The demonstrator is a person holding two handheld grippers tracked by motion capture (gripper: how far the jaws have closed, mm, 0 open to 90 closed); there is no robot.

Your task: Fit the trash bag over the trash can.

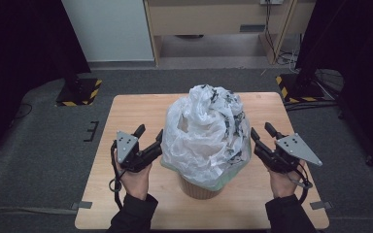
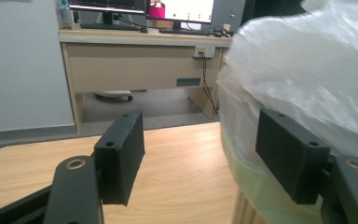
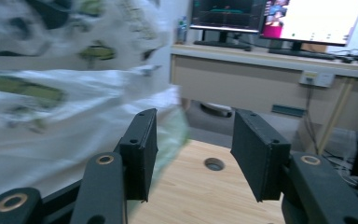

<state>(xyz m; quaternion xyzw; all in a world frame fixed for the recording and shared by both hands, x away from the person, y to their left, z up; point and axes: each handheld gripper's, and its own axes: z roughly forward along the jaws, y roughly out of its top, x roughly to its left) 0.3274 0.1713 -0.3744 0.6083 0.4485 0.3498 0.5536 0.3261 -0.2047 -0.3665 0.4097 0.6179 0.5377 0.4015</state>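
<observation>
Standing upright near the table's front edge, a crumpled white plastic bag [image 1: 206,133] over a tan bin [image 1: 200,187] is flanked closely. The left gripper [image 1: 150,137] and right gripper [image 1: 261,133] are held open, empty

dim high view, blurry bag [image 3: 51,93] close-up.

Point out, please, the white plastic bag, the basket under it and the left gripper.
white plastic bag [image 1: 205,133], high view, on its crumpled front.
basket [image 1: 199,188], high view, on its wall below the bag.
left gripper [image 1: 149,137], high view, between its open fingertips.
</observation>
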